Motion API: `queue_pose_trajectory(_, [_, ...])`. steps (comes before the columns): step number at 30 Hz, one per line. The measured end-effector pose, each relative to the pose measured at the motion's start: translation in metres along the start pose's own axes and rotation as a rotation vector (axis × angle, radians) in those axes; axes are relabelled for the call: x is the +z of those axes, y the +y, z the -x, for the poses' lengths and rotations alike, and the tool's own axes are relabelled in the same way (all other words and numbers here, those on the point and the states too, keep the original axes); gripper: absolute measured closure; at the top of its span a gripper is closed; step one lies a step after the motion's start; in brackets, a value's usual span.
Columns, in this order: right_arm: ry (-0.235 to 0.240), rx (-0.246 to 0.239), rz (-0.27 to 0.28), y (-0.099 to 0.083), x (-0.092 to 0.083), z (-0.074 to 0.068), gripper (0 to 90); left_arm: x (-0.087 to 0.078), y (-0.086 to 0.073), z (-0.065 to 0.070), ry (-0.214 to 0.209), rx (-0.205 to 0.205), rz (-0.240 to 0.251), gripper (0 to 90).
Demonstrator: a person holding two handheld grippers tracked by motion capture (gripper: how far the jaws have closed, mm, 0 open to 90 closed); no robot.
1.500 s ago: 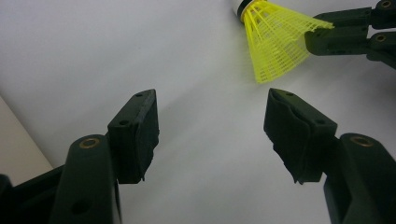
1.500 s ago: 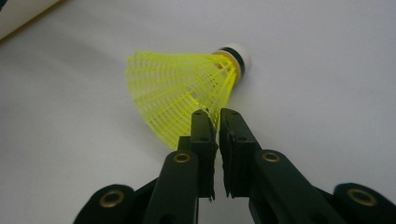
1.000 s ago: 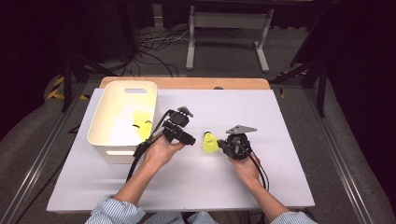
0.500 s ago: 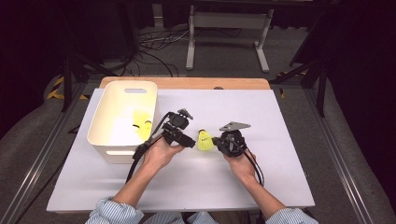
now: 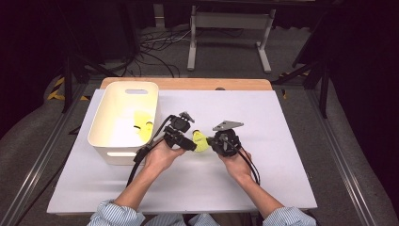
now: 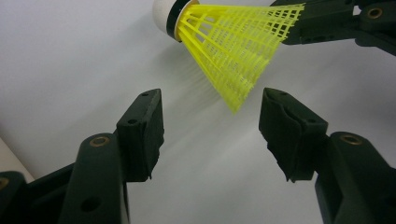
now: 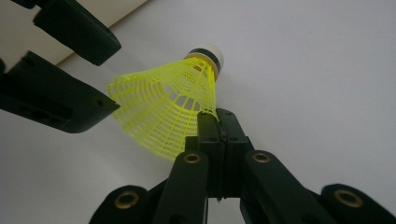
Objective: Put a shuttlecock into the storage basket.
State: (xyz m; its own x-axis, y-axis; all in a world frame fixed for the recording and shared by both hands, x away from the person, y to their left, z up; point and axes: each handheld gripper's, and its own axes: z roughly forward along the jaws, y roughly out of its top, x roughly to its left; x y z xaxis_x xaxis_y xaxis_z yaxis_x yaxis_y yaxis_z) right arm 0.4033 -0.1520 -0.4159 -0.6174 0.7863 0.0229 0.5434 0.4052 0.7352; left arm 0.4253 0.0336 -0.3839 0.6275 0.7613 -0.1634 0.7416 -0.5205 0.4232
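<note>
A yellow shuttlecock (image 5: 200, 141) with a white cork hangs just above the white table (image 5: 282, 155), between my two grippers. My right gripper (image 7: 218, 116) is shut on the rim of the shuttlecock's (image 7: 168, 107) mesh skirt; in the high view my right gripper (image 5: 210, 141) points left. My left gripper (image 6: 211, 100) faces it, open, and its jaws have just been closing. The skirt's edge of the shuttlecock (image 6: 229, 42) reaches the mouth of those jaws without touching either pad. In the high view my left gripper (image 5: 191, 142) sits just left of the shuttlecock.
A white bin (image 5: 106, 117) stands at the left of the table, close behind my left hand, with yellow shuttlecocks (image 5: 141, 123) inside. Cables trail from both grippers toward the person. A wooden strip (image 5: 188, 84) borders the table's far edge.
My right gripper has carried the shuttlecock leftward, closer to the left gripper. The left hand has stayed put.
</note>
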Motion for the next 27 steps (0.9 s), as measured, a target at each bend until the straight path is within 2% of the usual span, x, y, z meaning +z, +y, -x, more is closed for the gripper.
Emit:
queue_pose_trajectory(8, [0.026, -0.011, 0.003, 0.003, 0.000, -0.008, 90.0, 0.005, -0.001, -0.002, 0.014, -0.006, -0.013, 49.7])
queue_pose_trajectory(15, [0.037, -0.015, -0.002, 0.004, 0.000, -0.011, 90.0, 0.007, -0.001, -0.002, 0.027, 0.008, -0.015, 60.3])
queue_pose_trajectory(22, [0.049, -0.018, -0.002, 0.005, 0.000, -0.013, 90.0, 0.007, -0.001, -0.002, 0.028, 0.020, -0.019, 75.3])
queue_pose_trajectory(27, [0.055, -0.021, -0.003, 0.006, 0.000, -0.013, 89.9, 0.007, -0.001, -0.002, 0.041, 0.022, -0.026, 81.7])
